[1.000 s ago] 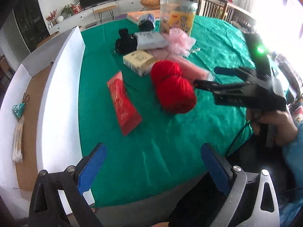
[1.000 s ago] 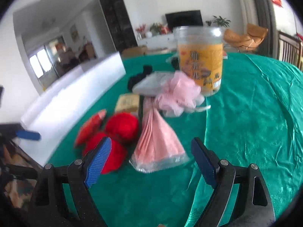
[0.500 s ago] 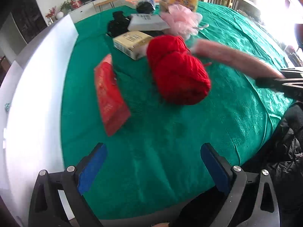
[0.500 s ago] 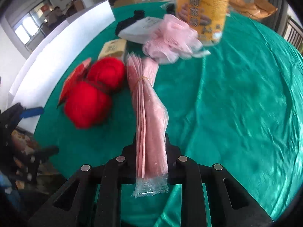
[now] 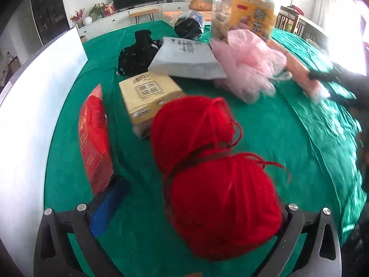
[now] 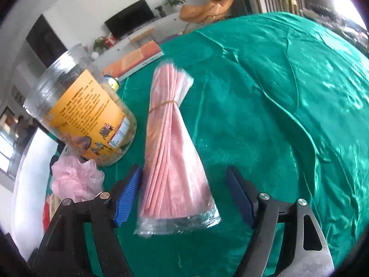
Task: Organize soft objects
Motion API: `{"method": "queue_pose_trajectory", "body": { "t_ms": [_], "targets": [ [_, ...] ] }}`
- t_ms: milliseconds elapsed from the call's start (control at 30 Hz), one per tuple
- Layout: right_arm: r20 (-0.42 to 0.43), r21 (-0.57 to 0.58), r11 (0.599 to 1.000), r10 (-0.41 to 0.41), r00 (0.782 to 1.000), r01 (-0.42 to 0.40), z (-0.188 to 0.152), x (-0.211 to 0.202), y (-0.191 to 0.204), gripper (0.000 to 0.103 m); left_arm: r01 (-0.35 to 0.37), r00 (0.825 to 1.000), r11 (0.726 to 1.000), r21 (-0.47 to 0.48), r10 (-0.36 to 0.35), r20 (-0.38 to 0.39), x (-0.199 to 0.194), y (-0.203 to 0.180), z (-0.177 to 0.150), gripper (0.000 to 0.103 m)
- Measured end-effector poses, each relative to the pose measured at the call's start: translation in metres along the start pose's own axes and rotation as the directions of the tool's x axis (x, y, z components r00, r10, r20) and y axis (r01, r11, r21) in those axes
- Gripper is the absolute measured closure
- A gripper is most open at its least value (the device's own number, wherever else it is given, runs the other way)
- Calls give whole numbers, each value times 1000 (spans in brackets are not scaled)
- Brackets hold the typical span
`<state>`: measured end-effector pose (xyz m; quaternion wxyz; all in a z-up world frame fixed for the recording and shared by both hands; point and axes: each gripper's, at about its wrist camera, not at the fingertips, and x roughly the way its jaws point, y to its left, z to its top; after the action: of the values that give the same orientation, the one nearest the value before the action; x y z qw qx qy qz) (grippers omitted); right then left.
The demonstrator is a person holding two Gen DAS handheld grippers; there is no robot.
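Observation:
Two joined red yarn balls (image 5: 214, 180) lie on the green tablecloth (image 5: 288, 138). My left gripper (image 5: 191, 205) is open around the near ball, its blue left pad (image 5: 108, 207) beside it and the right pad hidden behind the yarn. A pink bundle in clear plastic (image 6: 173, 157) lies on the cloth between the open pads of my right gripper (image 6: 184, 198), which does not touch it. A pink mesh puff (image 5: 249, 62) lies by the jar and also shows in the right wrist view (image 6: 76, 180).
A clear snack jar with an orange label (image 6: 87, 113) stands left of the pink bundle. A red packet (image 5: 94, 143), a tan tissue pack (image 5: 147, 94), a grey mailer (image 5: 186, 57) and black items (image 5: 136, 55) lie beyond the yarn. A white board (image 5: 27, 115) borders the left.
My right gripper carried the pink bundle to the right past the jar and opened, leaving it on the cloth. My left gripper moved forward until the near yarn ball sits between its fingers.

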<state>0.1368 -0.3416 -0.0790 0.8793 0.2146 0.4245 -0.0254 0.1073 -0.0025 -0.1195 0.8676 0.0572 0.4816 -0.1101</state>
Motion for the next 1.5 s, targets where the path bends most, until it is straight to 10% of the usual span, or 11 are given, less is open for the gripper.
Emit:
{"method": "queue_pose_trajectory", "body": {
  "t_ms": [100, 400, 1500],
  "targets": [
    [103, -114, 991, -62, 993, 73, -35, -28, 3, 26, -1, 998, 1000, -3, 1, 57, 13, 0, 15, 0],
    [56, -255, 925, -275, 960, 280, -56, -15, 25, 21, 8, 998, 1000, 0, -8, 68, 33, 0, 44, 0],
    [47, -255, 931, -259, 965, 262, -59, -15, 16, 14, 7, 998, 1000, 0, -7, 68, 31, -1, 46, 0]
  ]
}}
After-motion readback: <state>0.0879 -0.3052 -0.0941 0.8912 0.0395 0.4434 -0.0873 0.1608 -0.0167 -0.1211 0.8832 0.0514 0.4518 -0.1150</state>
